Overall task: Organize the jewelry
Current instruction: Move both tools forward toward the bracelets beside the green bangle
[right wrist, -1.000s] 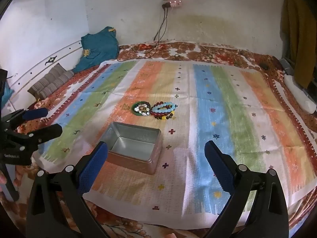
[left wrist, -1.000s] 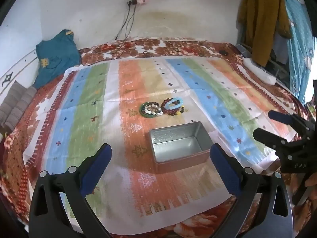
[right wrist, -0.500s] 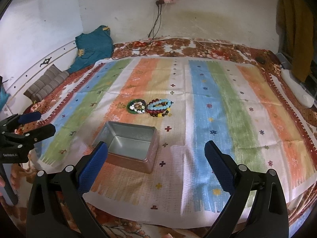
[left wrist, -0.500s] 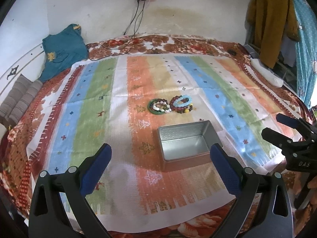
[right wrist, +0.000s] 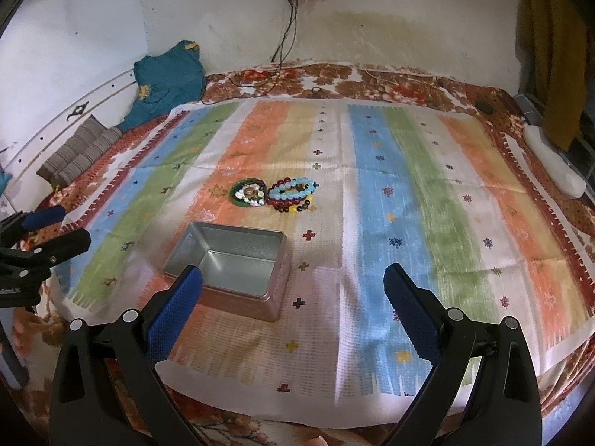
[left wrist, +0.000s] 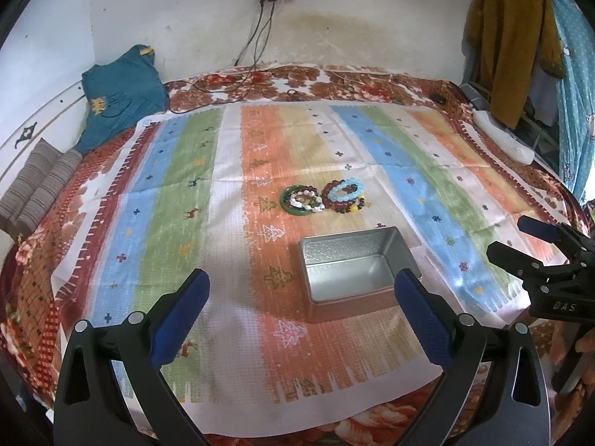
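An empty open metal tin (left wrist: 349, 271) (right wrist: 230, 260) sits on a striped cloth. Just beyond it lie a green bangle with a white bead bracelet (left wrist: 301, 200) (right wrist: 250, 194) and a pile of red and light blue bead bracelets (left wrist: 344, 195) (right wrist: 292, 195). My left gripper (left wrist: 301, 290) is open and empty, held above the cloth's near edge, short of the tin. My right gripper (right wrist: 293, 286) is open and empty, near the tin's right side. Each gripper also shows in the other's view: the right (left wrist: 535, 241), the left (right wrist: 48, 226).
The striped cloth (left wrist: 167, 193) covers a floral bed. A teal shirt (left wrist: 119, 93) and striped pillows (left wrist: 37, 186) lie at the far left. A white object (left wrist: 502, 137) lies at the right edge. Cables (left wrist: 256, 37) hang from a wall socket. Clothes (left wrist: 513, 37) hang at right.
Both views have shifted: the tin and bracelets sit further right in the left wrist view and further left in the right wrist view. Both grippers stay open.
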{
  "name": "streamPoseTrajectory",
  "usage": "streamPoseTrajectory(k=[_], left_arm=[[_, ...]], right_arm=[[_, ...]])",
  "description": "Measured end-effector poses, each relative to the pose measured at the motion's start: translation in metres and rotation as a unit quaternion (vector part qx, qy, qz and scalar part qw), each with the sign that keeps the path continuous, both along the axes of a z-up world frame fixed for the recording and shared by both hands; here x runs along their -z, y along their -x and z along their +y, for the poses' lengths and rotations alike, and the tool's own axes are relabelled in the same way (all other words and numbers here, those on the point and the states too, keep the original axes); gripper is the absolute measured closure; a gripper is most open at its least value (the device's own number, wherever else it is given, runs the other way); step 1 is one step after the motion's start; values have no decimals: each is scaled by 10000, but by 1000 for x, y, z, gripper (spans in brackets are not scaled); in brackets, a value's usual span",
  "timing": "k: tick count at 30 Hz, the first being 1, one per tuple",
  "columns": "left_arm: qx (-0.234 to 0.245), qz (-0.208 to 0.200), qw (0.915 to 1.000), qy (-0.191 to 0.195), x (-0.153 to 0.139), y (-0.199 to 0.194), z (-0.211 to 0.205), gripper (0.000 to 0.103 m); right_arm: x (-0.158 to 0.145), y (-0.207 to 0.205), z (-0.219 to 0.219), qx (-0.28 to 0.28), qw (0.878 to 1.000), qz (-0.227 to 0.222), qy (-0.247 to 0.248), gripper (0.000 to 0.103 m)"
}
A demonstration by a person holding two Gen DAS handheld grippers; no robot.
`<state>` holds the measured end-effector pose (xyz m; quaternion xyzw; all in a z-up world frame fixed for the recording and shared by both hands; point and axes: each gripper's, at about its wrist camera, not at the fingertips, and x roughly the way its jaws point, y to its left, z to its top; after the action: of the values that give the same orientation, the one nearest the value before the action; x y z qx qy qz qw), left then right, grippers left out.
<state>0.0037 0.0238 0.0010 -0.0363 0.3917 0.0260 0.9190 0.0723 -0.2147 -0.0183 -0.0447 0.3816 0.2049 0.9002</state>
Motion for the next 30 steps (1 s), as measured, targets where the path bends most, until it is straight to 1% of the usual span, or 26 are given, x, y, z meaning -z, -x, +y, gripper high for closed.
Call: streamPoseTrajectory(k=[5, 10, 14, 20, 25, 27, 30], left_arm=[[-61, 114, 9999, 97, 4, -7, 5, 5], [-90, 184, 9997, 99, 7, -7, 7, 5], [-112, 262, 9995, 135, 10, -12, 9, 5], [-280, 346, 9989, 141, 10, -23, 13, 5], [-356, 368, 9987, 76, 10, -34, 16, 5], [-379, 369, 9986, -9, 10, -38, 15, 5], [-289, 425, 9985, -168, 12, -50, 10, 5]], right_arm=[[1, -1, 1, 2, 10000, -2, -9, 4], [1, -5, 2, -11, 10000, 22, 3, 4], [1, -13, 2, 20, 10000, 70, 30, 4], [0, -26, 2, 140, 9997, 149, 93, 4], [2, -38, 3, 147, 9996, 213, 150, 4], [3, -43, 5, 114, 9994, 263, 174, 4], [1, -47, 9, 111, 9995, 234, 201, 4]])
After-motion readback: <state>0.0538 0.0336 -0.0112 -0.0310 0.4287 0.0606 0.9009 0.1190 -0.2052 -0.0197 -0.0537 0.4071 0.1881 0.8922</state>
